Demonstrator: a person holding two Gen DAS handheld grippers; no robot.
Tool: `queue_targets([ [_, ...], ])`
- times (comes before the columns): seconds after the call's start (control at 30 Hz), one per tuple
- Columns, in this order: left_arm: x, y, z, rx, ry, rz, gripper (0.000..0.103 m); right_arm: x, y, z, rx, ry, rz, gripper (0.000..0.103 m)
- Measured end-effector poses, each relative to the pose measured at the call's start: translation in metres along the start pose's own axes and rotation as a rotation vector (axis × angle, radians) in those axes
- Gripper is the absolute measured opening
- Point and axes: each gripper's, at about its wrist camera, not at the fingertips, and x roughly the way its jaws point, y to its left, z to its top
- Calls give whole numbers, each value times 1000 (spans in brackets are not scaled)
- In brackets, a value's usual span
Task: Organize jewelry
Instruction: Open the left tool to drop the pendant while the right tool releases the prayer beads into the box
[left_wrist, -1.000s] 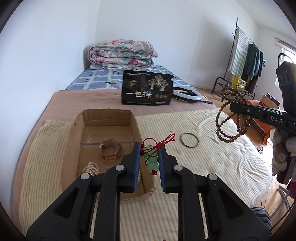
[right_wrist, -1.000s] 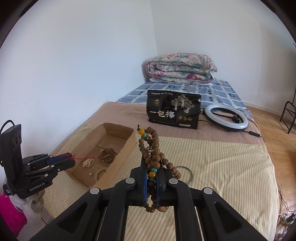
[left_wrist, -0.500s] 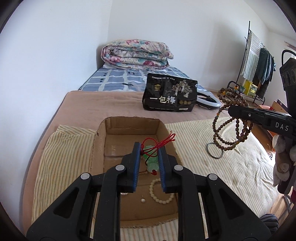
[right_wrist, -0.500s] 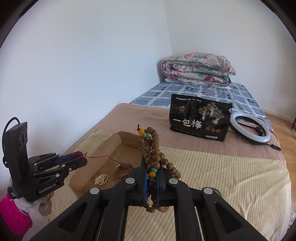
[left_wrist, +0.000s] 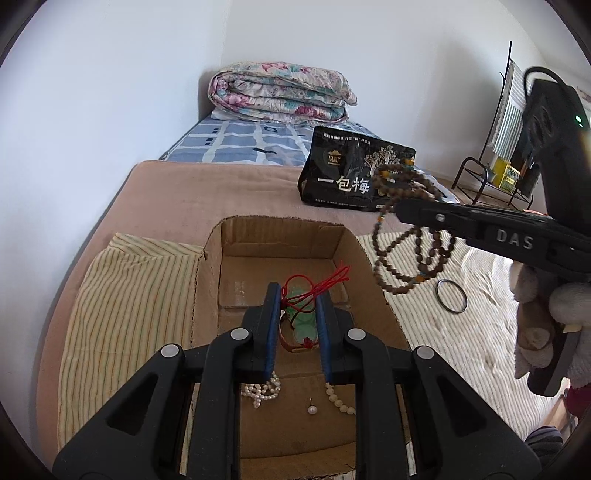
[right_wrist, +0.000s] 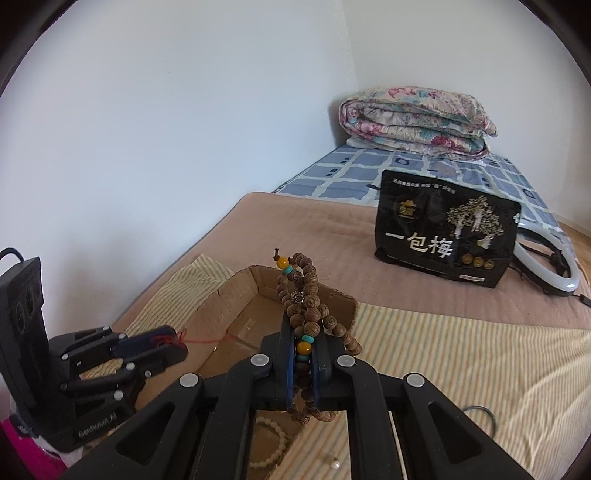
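- Bedroom, bed (left_wrist: 192, 192) under a brown cover and striped cloth (left_wrist: 125, 295); cardboard box (left_wrist: 207, 280) resting open on the cloth.
- Left gripper (left_wrist: 295, 325) above the box, jaws clenched on a green pendant (left_wrist: 301, 295) with red cord (left_wrist: 325, 282).
- Right gripper (right_wrist: 303, 350) beside the box's right wall, jaws pinching a wooden bead strand (right_wrist: 304, 295); loops dangling free below.
- Already in the box: pearl strings (left_wrist: 260, 389), a loose pearl (left_wrist: 313, 409), a brown bracelet partly hidden behind the pendant.
- Dark ring (left_wrist: 450, 296) lying on the cloth outside the box, not yet stowed.
- Risks, as judged: red cord snagging on a blue pad at release, dragging the pendant back out; bead loops catching the box wall or landing half outside; strands tangling with the pearls; grippers crowding over one small opening.
- Farther off: black bag (left_wrist: 354, 173), folded quilt (left_wrist: 280, 92), ring light (right_wrist: 546, 266), none blocking the path.
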Motion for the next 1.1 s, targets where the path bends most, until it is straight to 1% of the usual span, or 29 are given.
queue_targets([
  [0.23, 9, 2, -6, -7, 21, -14, 17, 32, 1, -3, 23, 36, 10, 4],
  [0.33, 13, 4, -8, -16, 30, -15, 17, 39, -1, -6, 39, 42, 14, 5],
  [0.37, 14, 5, -9, -23, 35, -17, 17, 41, -2, -7, 40, 42, 14, 6],
  [0.43, 14, 6, -10, -35, 40, -11, 18, 44, -4, -7, 46, 49, 10, 21],
  [0.47, 15, 8, -10, -41, 44, -3, 21, 44, -5, -8, 55, 50, 9, 33],
  [0.5, 14, 9, -11, -48, 48, -1, 37, 44, -7, -9, 65, 47, 10, 35],
  [0.53, 13, 10, -11, -57, 44, -2, 45, 44, -8, -10, 76, 45, 8, 37],
  [0.57, 11, 11, -12, -65, 32, -1, 50, 43, -10, -11, 85, 44, 6, 45],
  [0.6, 9, 12, -13, -67, 29, -1, 50, 42, -11, -10, 88, 41, 3, 54],
  [0.7, 4, 13, -15, -73, 26, 4, 50, 34, -12, -12, 93, 27, -10, 68],
  [0.83, -2, 10, -15, -74, 20, 5, 50, 25, -16, -12, 102, 12, -18, 70],
  [0.93, -7, 7, -14, -70, 14, 7, 50, 18, -18, -12, 104, 9, -29, 75],
  [1.1, -17, 1, -14, -65, 7, 8, 50, 8, -21, -15, 99, 3, -47, 76],
])
